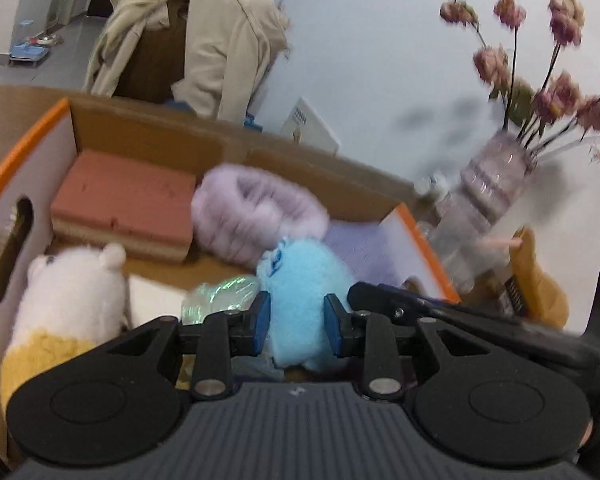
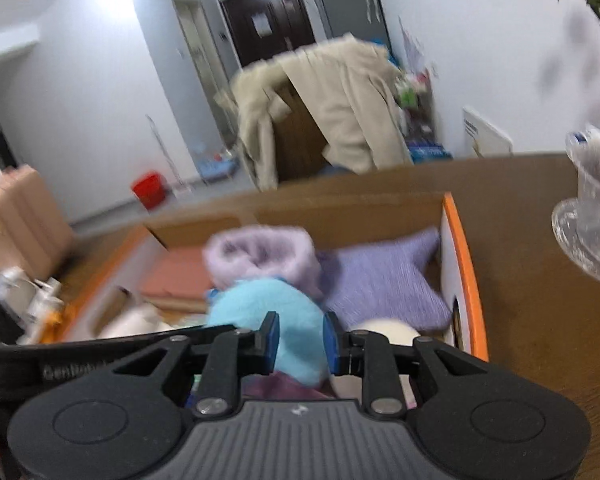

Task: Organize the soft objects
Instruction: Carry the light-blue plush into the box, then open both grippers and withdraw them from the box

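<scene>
Both claws squeeze 1 blue plush. The left claw (image 1: 296, 322) and the right claw (image 2: 300, 342) each clamp on the blue plush (image 1: 300, 300), over the box (image 1: 40, 148). In the box lie a purple muff (image 1: 256, 208), a pink block (image 1: 128, 204) and a white bear (image 1: 72, 292).

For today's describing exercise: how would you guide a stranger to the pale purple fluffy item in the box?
Find the orange-edged cardboard box on the brown table. Near its back wall, right of the pink sponge block, sits the lilac fluffy roll. Unlike the flat knitted purple star cushion beside it, it is furry and curled.
</scene>
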Action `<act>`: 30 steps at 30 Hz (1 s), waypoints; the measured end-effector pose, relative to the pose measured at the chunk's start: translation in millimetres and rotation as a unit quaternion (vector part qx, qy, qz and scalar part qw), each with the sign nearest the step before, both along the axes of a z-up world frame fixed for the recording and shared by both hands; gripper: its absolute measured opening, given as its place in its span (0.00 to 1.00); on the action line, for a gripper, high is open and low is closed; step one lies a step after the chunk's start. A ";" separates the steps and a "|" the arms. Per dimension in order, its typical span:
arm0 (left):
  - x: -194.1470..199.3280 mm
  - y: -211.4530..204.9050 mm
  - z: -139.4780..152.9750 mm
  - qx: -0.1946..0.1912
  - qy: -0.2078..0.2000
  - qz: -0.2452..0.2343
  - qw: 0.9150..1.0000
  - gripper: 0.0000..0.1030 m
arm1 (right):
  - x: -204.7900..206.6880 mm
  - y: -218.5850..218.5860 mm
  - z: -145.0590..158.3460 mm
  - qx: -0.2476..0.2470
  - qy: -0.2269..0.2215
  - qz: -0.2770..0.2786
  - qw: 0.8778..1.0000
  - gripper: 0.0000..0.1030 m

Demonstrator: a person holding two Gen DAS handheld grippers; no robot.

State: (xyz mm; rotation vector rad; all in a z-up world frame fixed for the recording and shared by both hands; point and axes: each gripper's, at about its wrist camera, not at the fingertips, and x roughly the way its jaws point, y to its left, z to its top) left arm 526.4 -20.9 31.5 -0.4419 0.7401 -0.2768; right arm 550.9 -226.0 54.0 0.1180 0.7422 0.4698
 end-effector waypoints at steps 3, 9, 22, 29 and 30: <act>-3.4 4.0 -2.0 -0.005 -0.014 -0.009 1.000 0.29 | -2.9 4.8 -5.4 -0.014 -0.010 0.003 1.000 0.22; -10.8 4.3 6.5 0.001 -0.016 -0.006 1.000 0.30 | -20.0 0.0 11.6 -0.017 -0.033 -0.007 0.999 0.24; -119.5 25.5 77.5 0.150 -0.120 0.039 0.981 0.40 | -109.1 -41.9 89.7 -0.020 -0.103 -0.029 0.994 0.40; -187.2 18.8 88.0 0.228 -0.242 0.094 0.938 0.77 | -179.6 -50.9 91.4 -0.017 -0.201 -0.056 0.978 0.74; -195.4 16.5 86.1 0.240 -0.259 0.100 0.930 0.84 | -191.3 -50.4 85.2 -0.017 -0.227 -0.059 0.972 0.85</act>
